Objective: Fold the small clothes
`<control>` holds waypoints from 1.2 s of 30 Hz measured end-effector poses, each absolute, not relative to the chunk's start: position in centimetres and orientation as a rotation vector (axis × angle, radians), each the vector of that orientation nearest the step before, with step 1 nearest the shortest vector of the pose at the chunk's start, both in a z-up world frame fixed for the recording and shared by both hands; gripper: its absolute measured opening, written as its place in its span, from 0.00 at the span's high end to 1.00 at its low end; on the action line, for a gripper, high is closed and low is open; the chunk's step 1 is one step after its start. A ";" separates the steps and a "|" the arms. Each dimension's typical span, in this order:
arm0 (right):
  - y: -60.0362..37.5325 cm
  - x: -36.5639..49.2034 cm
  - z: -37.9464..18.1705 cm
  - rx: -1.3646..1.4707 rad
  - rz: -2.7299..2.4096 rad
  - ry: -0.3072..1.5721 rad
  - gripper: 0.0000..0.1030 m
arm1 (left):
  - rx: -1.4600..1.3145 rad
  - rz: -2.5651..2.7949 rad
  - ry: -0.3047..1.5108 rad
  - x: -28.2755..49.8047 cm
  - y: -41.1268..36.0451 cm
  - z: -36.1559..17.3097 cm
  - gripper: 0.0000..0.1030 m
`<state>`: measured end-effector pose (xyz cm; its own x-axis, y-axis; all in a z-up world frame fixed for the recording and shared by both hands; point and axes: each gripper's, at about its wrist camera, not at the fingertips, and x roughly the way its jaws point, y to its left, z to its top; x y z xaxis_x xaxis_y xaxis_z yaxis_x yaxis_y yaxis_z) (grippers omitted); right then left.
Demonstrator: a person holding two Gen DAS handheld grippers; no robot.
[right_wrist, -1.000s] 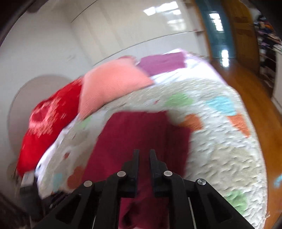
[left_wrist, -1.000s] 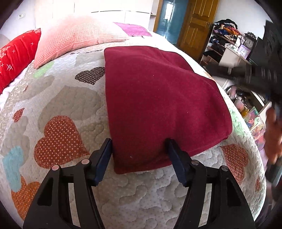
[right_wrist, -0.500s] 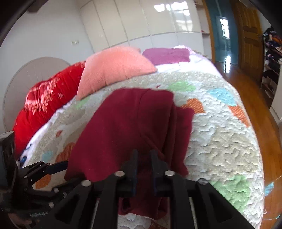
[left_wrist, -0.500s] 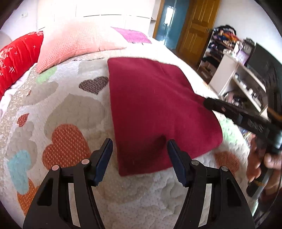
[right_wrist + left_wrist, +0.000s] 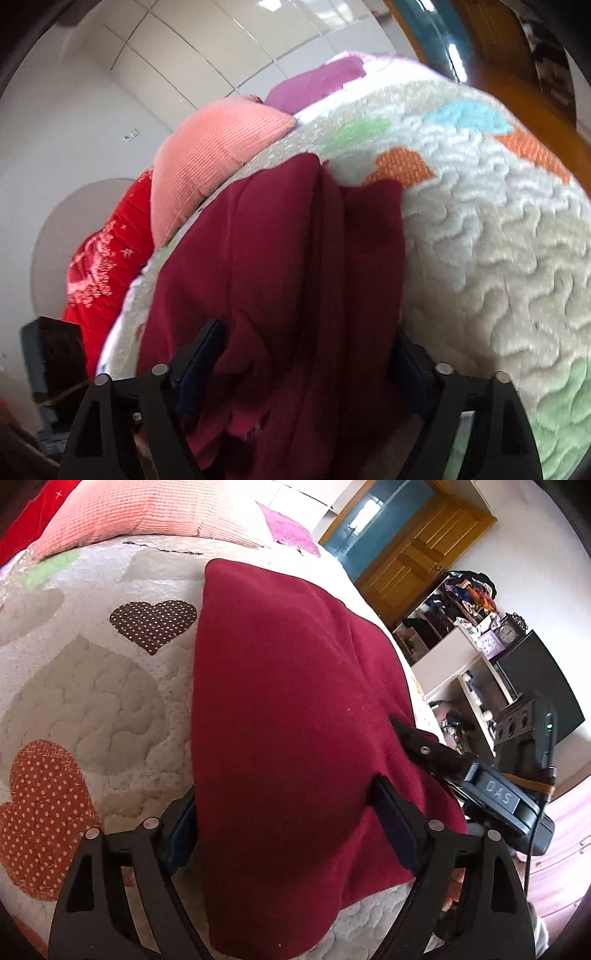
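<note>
A dark red garment (image 5: 295, 709) lies folded lengthwise on the heart-patterned quilt (image 5: 92, 701). My left gripper (image 5: 288, 830) straddles its near end, one finger on each side of the cloth; its jaws are opening and the pads do not press the fabric. In the right wrist view the garment (image 5: 280, 258) shows long lengthwise folds. My right gripper (image 5: 306, 365) is low over its near end, with bunched cloth between its opening jaws. The right tool's black body (image 5: 495, 797) lies at the garment's right edge in the left wrist view.
A pink pillow (image 5: 122, 513), a red pillow (image 5: 107, 251) and a purple cloth (image 5: 288, 528) lie at the head of the bed. Shelves with clutter (image 5: 461, 627) and a wooden door (image 5: 417, 561) stand past the bed's right edge. A dark boxy shape (image 5: 51, 365) sits at the right view's left edge.
The left gripper moved forward over the garment's near end and its jaws widened. The right gripper came down onto the garment's side and its jaws went from shut to wide apart.
</note>
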<state>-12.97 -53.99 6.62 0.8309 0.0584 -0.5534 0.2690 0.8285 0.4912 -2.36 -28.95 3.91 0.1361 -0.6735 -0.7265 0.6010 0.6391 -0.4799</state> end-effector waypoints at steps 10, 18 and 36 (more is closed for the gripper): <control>-47.1 -19.2 11.0 0.480 -0.044 0.584 0.60 | 0.031 -0.956 0.986 -11.7 -20.6 10.7 0.37; -40.5 -27.9 6.8 0.461 -0.043 0.704 0.48 | 0.127 -0.871 1.051 -19.6 -15.0 6.8 0.34; -38.4 -24.6 7.8 0.117 -0.251 0.650 0.91 | 0.311 -0.720 0.829 -23.1 -16.1 7.9 0.31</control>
<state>-24.60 -38.45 7.79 0.7672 -0.1944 -0.6112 0.2671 0.9632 0.0289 -23.12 -16.11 7.91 0.4597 -0.4579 -0.7609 0.6890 0.7245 -0.0197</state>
